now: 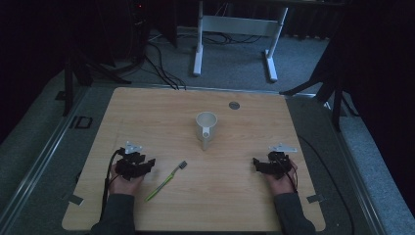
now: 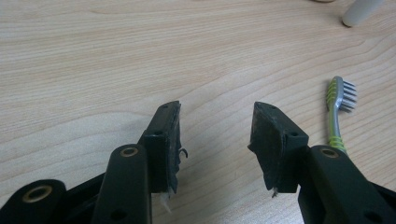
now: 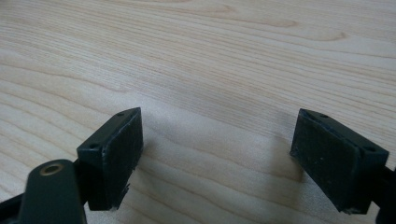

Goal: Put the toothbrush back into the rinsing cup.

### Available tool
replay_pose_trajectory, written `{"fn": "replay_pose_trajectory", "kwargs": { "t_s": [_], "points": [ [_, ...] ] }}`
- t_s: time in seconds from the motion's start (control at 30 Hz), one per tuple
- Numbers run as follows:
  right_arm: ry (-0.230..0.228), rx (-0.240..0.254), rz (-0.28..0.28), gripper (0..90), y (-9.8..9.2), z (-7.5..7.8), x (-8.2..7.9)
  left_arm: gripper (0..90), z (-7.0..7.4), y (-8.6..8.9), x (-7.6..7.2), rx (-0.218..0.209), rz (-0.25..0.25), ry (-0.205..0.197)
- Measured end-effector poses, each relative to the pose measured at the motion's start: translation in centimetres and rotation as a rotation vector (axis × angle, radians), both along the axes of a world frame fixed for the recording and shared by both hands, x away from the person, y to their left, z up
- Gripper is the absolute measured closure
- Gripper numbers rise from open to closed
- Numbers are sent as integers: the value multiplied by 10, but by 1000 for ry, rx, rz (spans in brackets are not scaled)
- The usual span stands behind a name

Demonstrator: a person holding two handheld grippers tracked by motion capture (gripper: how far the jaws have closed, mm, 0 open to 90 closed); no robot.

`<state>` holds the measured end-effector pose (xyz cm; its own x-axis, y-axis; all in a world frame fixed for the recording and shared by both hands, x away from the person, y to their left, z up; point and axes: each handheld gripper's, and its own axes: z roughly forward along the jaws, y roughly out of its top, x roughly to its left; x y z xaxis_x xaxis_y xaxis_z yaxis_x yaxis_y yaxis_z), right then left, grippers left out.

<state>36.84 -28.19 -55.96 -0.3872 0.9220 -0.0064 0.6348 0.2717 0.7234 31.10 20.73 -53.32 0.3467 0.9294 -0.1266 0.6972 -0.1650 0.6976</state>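
Lower centre of the high view, the toothbrush lies diagonally, head up-right, just right of the left gripper, whose jaws gape empty, nearer than the wide-open right gripper

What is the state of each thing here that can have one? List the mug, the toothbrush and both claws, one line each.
Mug: upright on the table, mouth up, handle toward the person.
Toothbrush: lying flat on the table, untouched, bristle head toward the mug.
Left claw: open, nothing between its jaws, beside the toothbrush.
Right claw: open wide, nothing between its jaws, over bare wood.
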Motion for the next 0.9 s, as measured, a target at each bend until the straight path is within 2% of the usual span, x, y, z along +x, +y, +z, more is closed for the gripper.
{"fn": "replay_pose_trajectory", "kwargs": {
  "t_s": [0.23, 0.47, 0.63, 0.9],
  "points": [
    [0, 0, 0, 165, 0, 0, 0, 531, 2, 1, -1, -1, -5, -4],
    [0, 0, 1, 165, 0, 0, 0, 530, 11, -1, -4, 1, -14, -14],
    [-1, 1, 0, 165, 0, 0, -1, 537, 19, -2, -6, 32, -49, -15],
    [-1, 1, 0, 165, 1, 0, -1, 541, 27, 4, -7, 30, -73, -15]
  ]
}}
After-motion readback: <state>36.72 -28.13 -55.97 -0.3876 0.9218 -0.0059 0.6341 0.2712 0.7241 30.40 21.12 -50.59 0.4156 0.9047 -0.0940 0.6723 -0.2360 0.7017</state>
